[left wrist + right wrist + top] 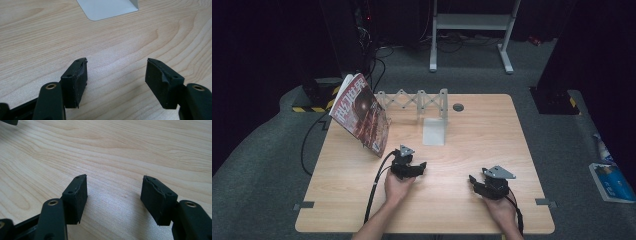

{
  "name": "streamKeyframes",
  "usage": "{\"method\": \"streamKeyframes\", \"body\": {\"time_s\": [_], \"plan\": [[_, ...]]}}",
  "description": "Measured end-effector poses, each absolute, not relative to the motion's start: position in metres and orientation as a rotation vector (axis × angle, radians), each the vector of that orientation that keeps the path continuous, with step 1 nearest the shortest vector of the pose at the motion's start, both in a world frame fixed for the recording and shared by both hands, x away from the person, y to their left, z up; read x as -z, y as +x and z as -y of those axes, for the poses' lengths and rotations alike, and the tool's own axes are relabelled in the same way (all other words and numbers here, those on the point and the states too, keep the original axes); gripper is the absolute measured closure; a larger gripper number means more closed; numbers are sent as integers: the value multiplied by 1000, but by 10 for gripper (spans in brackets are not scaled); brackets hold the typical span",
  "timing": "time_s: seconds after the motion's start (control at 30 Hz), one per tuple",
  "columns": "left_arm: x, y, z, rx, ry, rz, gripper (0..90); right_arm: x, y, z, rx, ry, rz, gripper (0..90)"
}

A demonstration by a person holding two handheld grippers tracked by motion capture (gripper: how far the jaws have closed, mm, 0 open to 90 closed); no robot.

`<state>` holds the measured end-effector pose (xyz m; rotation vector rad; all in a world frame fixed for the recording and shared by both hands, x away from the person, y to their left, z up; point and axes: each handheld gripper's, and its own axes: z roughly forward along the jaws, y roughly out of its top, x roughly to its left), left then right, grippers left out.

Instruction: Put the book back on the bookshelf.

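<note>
My left gripper [412, 162] rests low over the middle of the wooden table [472, 135], held by a hand from below. Its jaws stand wide apart with only bare wood between them, as the left gripper view shows [116, 75]. My right gripper [479, 182] sits near the front right of the table, angled to the left. It is open too, nothing between its pads [115, 192]. A magazine [360, 114] with a red cover leans tilted at the table's back left. A white bookend [434, 131] stands beside a grey folding rack [414, 102] at the back middle.
A round grey cable hole [458, 107] lies in the table's back right. Black cables [374, 190] trail from the left gripper over the front edge. The white bookend's base [107, 8] lies just ahead of the left gripper. A metal frame [472, 30] stands on the floor behind.
</note>
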<state>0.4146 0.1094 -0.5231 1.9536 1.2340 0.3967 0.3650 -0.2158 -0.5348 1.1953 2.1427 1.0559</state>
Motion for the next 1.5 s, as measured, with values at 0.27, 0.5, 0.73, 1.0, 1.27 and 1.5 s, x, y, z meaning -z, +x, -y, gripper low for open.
{"method": "streamKeyframes", "body": {"time_s": [0.27,0.5,0.73,1.0,1.27,1.5], "plan": [[526,411,-104,-473,1994,-1193,338,535,365,216,-1057,1199,-2143,379],[529,406,-100,-546,2013,-1154,328,535,366,216,-1057,1201,-2142,375],[533,399,-100,-568,1991,-1135,296,535,366,217,-1056,1199,-2141,370],[535,394,-100,-571,1972,-1136,290,535,365,216,-1059,1206,-2138,370],[535,394,-101,-572,1970,-1136,290,535,365,216,-1059,1206,-2139,370],[535,394,-101,-572,1970,-1137,290,535,366,216,-1060,1200,-2139,369]]}}
